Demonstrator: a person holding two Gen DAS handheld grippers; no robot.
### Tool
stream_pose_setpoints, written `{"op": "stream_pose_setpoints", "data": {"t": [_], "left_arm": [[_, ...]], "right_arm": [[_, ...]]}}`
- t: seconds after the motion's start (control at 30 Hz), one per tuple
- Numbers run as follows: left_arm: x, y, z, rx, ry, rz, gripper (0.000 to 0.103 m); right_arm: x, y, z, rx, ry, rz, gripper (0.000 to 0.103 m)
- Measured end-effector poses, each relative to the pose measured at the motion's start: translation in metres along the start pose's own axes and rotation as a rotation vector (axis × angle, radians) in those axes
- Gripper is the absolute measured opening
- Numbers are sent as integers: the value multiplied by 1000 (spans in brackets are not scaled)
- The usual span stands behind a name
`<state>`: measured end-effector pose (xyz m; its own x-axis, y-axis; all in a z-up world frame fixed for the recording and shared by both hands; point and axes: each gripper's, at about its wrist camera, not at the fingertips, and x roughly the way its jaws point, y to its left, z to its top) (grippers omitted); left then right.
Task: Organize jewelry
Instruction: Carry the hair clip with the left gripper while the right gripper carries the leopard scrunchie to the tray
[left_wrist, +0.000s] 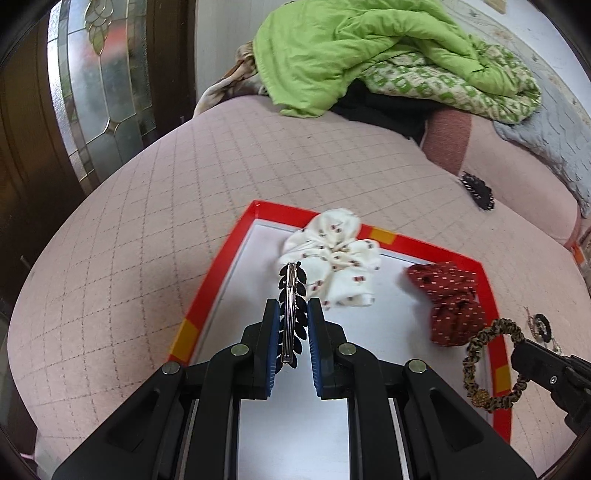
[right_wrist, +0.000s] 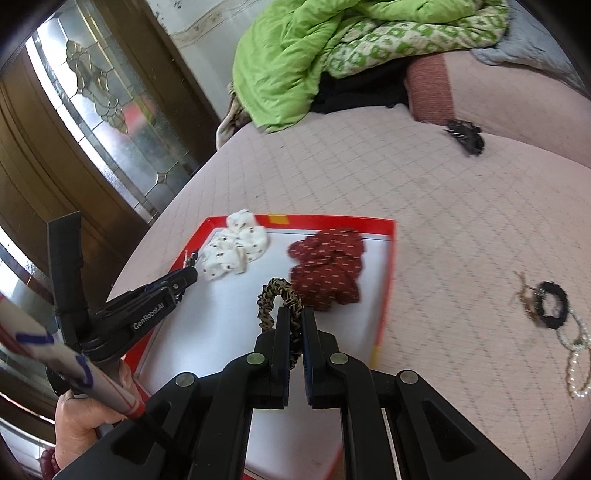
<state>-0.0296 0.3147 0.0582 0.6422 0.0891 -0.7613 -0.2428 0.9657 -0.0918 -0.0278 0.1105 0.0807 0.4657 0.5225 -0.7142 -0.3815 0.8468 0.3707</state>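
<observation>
Left gripper (left_wrist: 291, 314): jaws clamped on black leaf hair clip (left_wrist: 292, 295), above red-rimmed tray (left_wrist: 207, 280).
Right gripper (right_wrist: 295, 325): jaws clamped on leopard-print hair tie (right_wrist: 275, 295).

A pink quilted bed (left_wrist: 155, 192) stands beside a wooden leaded-glass door (right_wrist: 110, 96).

- A home bedroom, going by what fills both views.
- A bed (left_wrist: 155, 221) under a pink quilted cover takes up most of the space.
- A rumpled green duvet (left_wrist: 343, 48) and a patterned blanket (right_wrist: 399, 40) are heaped at its far end.
- Beside it stands a wooden door (right_wrist: 74, 122) with leaded decorative glass.
</observation>
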Motion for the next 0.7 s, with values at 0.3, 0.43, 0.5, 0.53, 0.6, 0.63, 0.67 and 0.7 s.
{"op": "stream_pose_setpoints", "data": {"t": [0.3, 0.43, 0.5, 0.53, 0.6, 0.63, 0.67, 0.7], "left_arm": [[8, 9, 3, -19, 21, 3, 15], [9, 11, 4, -25, 26, -1, 15], [10, 12, 4, -29, 28, -3, 15], [10, 12, 4, -32, 29, -2, 15], [11, 13, 5, -34, 31, -4, 15], [12, 13, 5, -34, 33, -5, 15], [12, 12, 5, -33, 35, -5, 15], [12, 12, 5, -32, 37, -5, 15]], "right_arm": [[33, 19, 15, -14, 31, -15, 7], [44, 16, 19, 3, 40, -24, 7], [50, 14, 22, 19, 43, -24, 7], [52, 14, 23, 22, 45, -25, 7], [57, 15, 26, 24, 49, -28, 7], [59, 16, 27, 23, 49, -31, 7], [61, 17, 28, 21, 49, -35, 7], [64, 18, 30, 18, 50, -39, 7]]}}
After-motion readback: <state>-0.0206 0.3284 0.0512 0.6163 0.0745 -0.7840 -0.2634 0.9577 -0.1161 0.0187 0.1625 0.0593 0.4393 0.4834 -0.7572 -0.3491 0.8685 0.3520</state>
